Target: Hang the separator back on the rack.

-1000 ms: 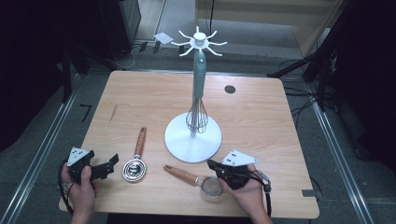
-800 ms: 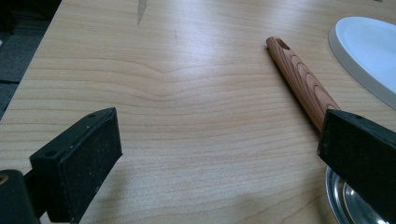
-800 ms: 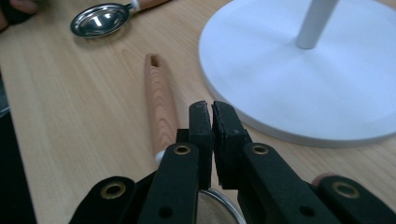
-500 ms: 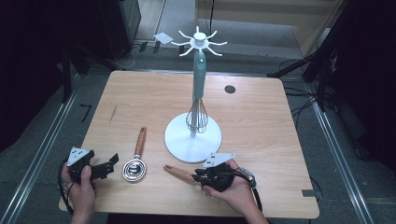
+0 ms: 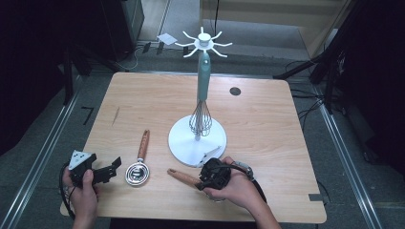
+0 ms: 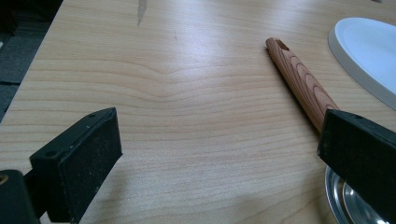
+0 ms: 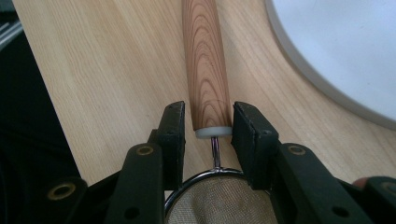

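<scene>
High view: the table [image 5: 143,102] is a light wooden board with rounded corners and a fine grain; it stands on a grey floor, and the room around it is dark. A white round stand [image 5: 197,138] rises at the middle of the table, with hooks at its top and a wire whisk [image 5: 200,117] with a pale green handle hanging against the pole.

The right gripper [image 5: 213,174] lies low at the near edge, right of centre, over a small strainer [image 7: 217,203] of fine metal mesh. The wooden handle of the strainer [image 7: 205,65] has strong dark rings and a pale cap. The jaws have just been opening; they stand on both sides of the handle end, very close, and I cannot tell if the pads touch it. The mesh bowl is cut off at the bottom of the right gripper view.

The left gripper [image 5: 102,171] rests at the near left, jaws wide apart and empty. Just right of it lies a steel measuring spoon [image 5: 136,172] with a wooden handle; one jaw partly hides its bowl in the left gripper view.
</scene>
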`<state>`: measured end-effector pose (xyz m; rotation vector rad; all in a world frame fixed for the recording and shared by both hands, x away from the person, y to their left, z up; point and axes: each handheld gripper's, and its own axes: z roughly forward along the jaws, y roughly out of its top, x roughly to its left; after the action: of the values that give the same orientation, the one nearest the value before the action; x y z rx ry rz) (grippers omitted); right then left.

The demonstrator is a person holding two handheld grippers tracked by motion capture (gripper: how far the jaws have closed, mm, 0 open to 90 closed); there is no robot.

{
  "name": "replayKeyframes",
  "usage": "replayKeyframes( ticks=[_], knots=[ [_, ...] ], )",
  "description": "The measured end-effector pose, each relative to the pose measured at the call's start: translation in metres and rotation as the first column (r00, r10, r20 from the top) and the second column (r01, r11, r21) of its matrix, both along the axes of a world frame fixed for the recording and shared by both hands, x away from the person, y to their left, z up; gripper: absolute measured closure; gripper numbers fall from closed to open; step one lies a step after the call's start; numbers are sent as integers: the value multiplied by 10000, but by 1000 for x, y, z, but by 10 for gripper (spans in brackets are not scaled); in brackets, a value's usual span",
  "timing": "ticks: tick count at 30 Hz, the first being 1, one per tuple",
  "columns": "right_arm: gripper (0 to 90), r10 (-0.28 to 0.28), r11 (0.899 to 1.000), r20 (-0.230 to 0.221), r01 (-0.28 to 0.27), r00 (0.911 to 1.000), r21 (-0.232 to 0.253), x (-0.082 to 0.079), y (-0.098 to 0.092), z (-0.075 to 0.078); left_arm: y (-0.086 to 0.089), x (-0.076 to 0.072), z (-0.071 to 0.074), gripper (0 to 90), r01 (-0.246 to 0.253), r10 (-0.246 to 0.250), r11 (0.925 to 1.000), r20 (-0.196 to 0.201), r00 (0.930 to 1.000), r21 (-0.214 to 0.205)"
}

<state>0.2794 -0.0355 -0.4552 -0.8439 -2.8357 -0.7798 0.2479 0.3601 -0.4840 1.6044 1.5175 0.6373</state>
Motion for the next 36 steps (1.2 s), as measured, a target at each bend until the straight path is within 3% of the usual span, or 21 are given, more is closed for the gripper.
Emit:
replayKeyframes(
  ticks=[3, 7, 12, 14, 22, 30, 36],
  knots=[
    [658, 168, 9982, -118, -175, 9998, -581, 4, 5, 1, 0, 0, 0, 0, 2, -2, 10000, -5, 10000, -5],
    [658, 208, 9938, -593, -271, 9980, -1078, 9, 12, 3, 0, 0, 0, 0, 0, 0, 10000, -5, 10000, -10],
    [640, 193, 9811, -950, -371, 9953, -1898, 13, 18, 4, 0, 0, 0, 0, 5, -5, 10000, -4, 10000, -8],
    [640, 192, 9788, -1110, -414, 9936, -2008, 16, 20, 4, 0, 0, 0, 0, 6, -6, 10000, -3, 10000, -7],
    [649, 246, 9735, -1459, -568, 9890, -2213, 17, 26, -2, 0, 0, 0, 0, 10, -10, 10000, -12, 10000, -9],
    [695, 265, 9749, -1297, -543, 9912, -2158, 18, 29, -4, 0, 0, 0, 0, 8, -8, 10000, -8, 10000, -8],
    [707, 474, 9813, -1227, -691, 9913, -1795, 16, 26, -4, 0, 0, 0, 0, 9, -9, 10000, -11, 10000, -9]
  ],
)
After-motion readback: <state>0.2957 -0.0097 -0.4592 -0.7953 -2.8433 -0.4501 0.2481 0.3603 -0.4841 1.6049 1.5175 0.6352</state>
